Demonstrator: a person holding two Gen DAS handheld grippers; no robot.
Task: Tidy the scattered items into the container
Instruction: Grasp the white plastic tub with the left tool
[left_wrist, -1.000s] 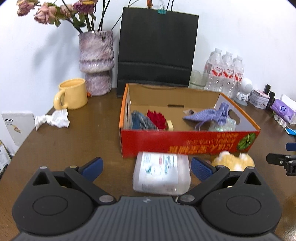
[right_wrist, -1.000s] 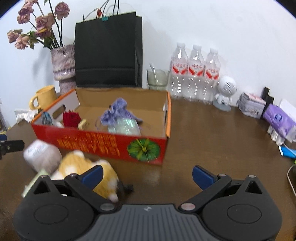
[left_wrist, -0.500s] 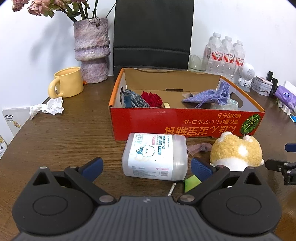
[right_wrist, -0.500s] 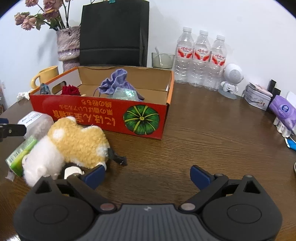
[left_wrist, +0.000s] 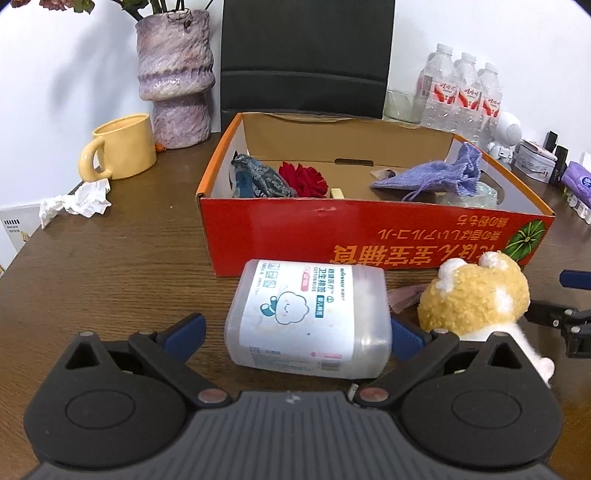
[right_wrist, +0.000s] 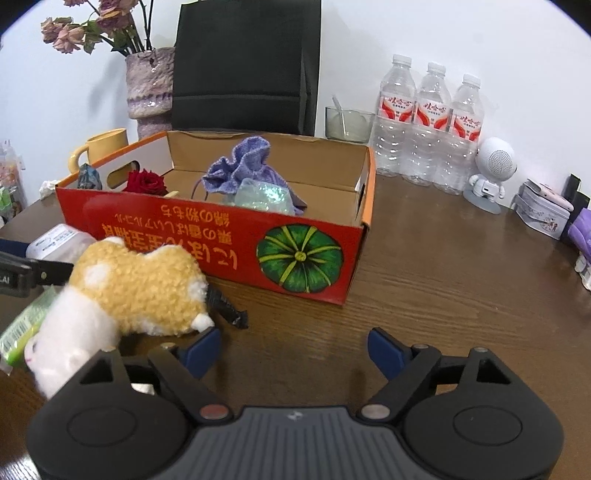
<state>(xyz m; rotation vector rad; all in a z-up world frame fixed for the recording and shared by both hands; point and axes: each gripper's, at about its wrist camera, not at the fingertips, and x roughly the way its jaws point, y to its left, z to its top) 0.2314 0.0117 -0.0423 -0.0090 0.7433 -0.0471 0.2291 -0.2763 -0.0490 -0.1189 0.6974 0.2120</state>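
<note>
A red cardboard box (left_wrist: 369, 240) (right_wrist: 207, 236) holds a purple knitted pouch (left_wrist: 436, 177) (right_wrist: 240, 170), a red rose (left_wrist: 304, 179) (right_wrist: 146, 181) and a dark blue packet (left_wrist: 258, 179). In front of it lie a clear cotton-bud box (left_wrist: 308, 319) (right_wrist: 55, 240), a yellow-and-white plush toy (left_wrist: 476, 299) (right_wrist: 125, 291) and a green packet (right_wrist: 22, 332). My left gripper (left_wrist: 295, 334) is open, its fingers on either side of the cotton-bud box. My right gripper (right_wrist: 293, 349) is open and empty, just right of the plush toy.
Around the box stand a yellow mug (left_wrist: 122, 147), a purple vase (left_wrist: 175, 74), a black paper bag (left_wrist: 306, 55), three water bottles (right_wrist: 428, 125), a glass (right_wrist: 347, 122) and a white robot figure (right_wrist: 491, 173). Crumpled tissue (left_wrist: 74, 201) lies left. A dark clip (right_wrist: 225, 308) lies by the toy.
Both grippers have moved forward and lower. The cotton-bud box now sits between my left fingers; the plush toy is nearer my right gripper's left finger.
</note>
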